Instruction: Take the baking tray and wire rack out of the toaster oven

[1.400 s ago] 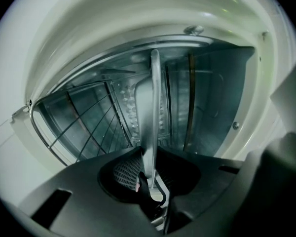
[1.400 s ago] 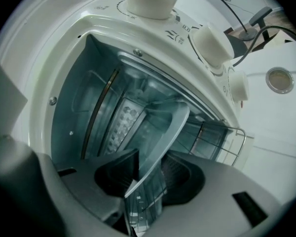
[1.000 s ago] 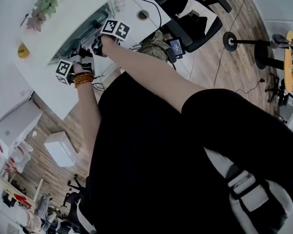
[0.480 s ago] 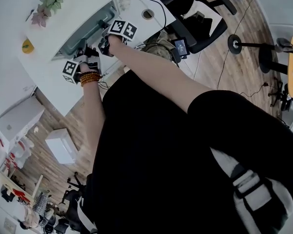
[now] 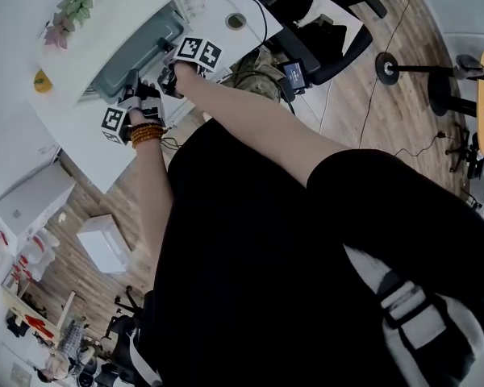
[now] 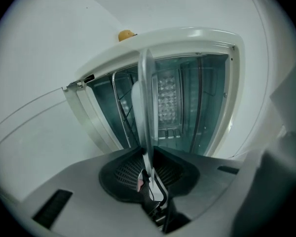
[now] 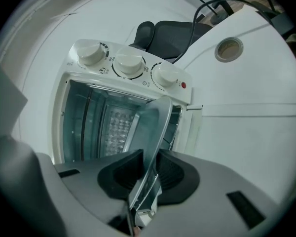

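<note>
Your right gripper (image 7: 145, 181) has just been closing its jaws, and now it pinches the tray (image 7: 155, 125) by one rim. Your left gripper (image 6: 148, 167) is clamped on the opposite rim, so you've got both sides. The head view shows more of the tray's grey face than a second ago: it's sliding out of the oven (image 7: 128, 63) toward you, over the bench (image 5: 81, 151). The far end still looks to be at the mouth, so the tray's nearly free. I can't pick out the rack for sure.
</note>
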A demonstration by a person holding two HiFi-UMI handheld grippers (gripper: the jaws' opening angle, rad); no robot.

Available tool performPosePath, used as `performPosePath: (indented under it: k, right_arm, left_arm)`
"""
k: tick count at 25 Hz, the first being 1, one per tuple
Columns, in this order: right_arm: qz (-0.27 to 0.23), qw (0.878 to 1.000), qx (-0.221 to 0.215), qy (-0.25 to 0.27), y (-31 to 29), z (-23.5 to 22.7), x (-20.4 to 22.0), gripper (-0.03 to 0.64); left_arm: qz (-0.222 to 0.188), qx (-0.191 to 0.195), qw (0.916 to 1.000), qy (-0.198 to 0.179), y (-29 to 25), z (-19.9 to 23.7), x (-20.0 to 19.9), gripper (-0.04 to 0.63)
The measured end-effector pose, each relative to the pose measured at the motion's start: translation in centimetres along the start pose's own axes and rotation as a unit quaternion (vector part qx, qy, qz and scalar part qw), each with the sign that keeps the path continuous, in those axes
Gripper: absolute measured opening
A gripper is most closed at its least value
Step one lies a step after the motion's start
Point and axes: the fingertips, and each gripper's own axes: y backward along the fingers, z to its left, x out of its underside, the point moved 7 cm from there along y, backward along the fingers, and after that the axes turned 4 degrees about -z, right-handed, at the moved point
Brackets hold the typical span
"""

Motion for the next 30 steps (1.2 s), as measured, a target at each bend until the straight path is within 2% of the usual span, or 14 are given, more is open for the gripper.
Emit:
performPosePath:
  k: [14,16,19,22,24,27,30]
  right_arm:
    - [0.013,1.000,-0.020,-0.013,2.3,-1.6,0.0,0.086]
    - [0.016,0.999,-0.023,-0.015,2.4,-1.5,0.0,0.086]
    - [0.020,0.999,-0.030,-0.023,3.0,-1.6,0.1,0.087]
    - [0.022,0.999,-0.036,-0.027,3.0,-1.5,-0.1,0.086]
    - [0.022,0.998,-0.040,-0.031,3.2,-1.5,-0.2,0.086]
    - [0.018,0.998,-0.049,-0.048,3.6,-1.7,-0.3,0.086]
    - [0.015,0.996,-0.057,-0.060,4.0,-1.7,-0.5,0.087]
  left_arm:
    - [0.010,-0.005,0.9998,-0.014,1.8,0.6,2.2,0.080]
    - [0.014,0.000,0.9996,-0.024,2.0,0.5,2.2,0.080]
    - [0.013,0.012,0.9981,-0.058,2.7,0.4,2.2,0.091]
    - [-0.010,0.006,0.9978,-0.065,3.2,0.9,1.8,0.180]
    - [-0.015,0.002,0.9974,-0.071,3.6,1.0,1.7,0.212]
    - [-0.035,0.006,0.9963,-0.079,4.2,0.7,1.1,0.213]
    - [-0.109,0.007,0.9930,-0.043,5.3,0.8,-1.4,0.202]
